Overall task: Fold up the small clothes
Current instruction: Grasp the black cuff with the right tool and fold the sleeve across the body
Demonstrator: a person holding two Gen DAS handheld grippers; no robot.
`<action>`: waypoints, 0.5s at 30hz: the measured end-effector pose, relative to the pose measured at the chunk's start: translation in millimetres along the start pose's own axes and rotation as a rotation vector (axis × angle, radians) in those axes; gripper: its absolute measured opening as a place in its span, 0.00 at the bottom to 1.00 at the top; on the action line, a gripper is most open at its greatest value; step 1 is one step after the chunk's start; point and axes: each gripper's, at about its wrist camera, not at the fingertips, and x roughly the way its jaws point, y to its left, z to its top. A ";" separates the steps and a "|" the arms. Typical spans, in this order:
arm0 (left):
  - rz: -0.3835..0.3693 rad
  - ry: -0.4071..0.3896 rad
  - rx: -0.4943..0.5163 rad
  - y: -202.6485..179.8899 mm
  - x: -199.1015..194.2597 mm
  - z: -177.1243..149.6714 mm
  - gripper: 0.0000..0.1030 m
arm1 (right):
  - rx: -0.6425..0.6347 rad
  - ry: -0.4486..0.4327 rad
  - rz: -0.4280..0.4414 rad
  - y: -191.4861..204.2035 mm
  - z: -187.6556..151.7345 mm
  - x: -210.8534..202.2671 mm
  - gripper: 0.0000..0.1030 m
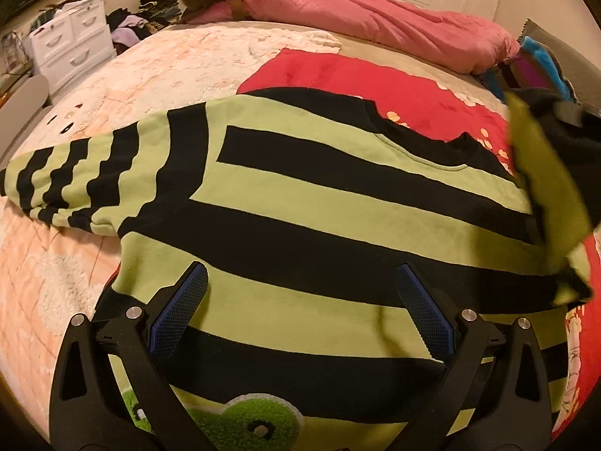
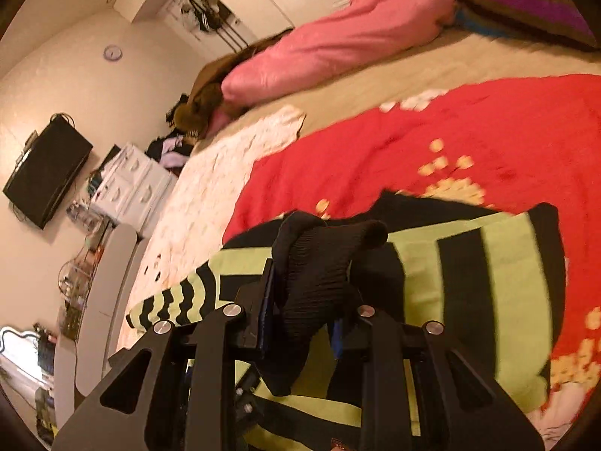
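Observation:
A small green and black striped sweater [image 1: 300, 195] lies flat on the bed, one sleeve [image 1: 75, 184] stretched out to the left. My left gripper [image 1: 300, 282] is open and empty, just above the sweater's lower body. My right gripper [image 2: 304, 282] is shut on the black ribbed cuff [image 2: 319, 263] of the other sleeve and holds it lifted. That raised sleeve [image 1: 548, 188] shows blurred at the right edge of the left wrist view. The sweater's body [image 2: 507, 282] shows below the right gripper.
The bed has a cream quilt [image 1: 150, 75], a red blanket [image 1: 375, 82] and a pink duvet [image 1: 375, 18] at the far side. White drawers [image 1: 71, 45] and a heap of clothes [image 1: 142, 22] stand beyond the bed's left side.

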 end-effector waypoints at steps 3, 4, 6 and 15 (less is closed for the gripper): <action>-0.014 0.006 -0.003 0.7 1.2 -0.4 0.92 | 0.005 0.037 0.000 10.7 -3.9 23.6 0.24; -0.016 0.008 -0.004 0.9 1.7 -0.3 0.92 | 0.007 0.044 0.003 10.1 -4.5 26.8 0.25; -0.021 0.009 -0.005 1.5 2.1 -0.2 0.92 | 0.012 0.058 0.025 13.1 -6.0 33.3 0.35; -0.075 -0.003 0.014 -5.1 -2.3 -0.4 0.92 | -0.037 0.001 -0.027 -8.5 -12.4 0.3 0.65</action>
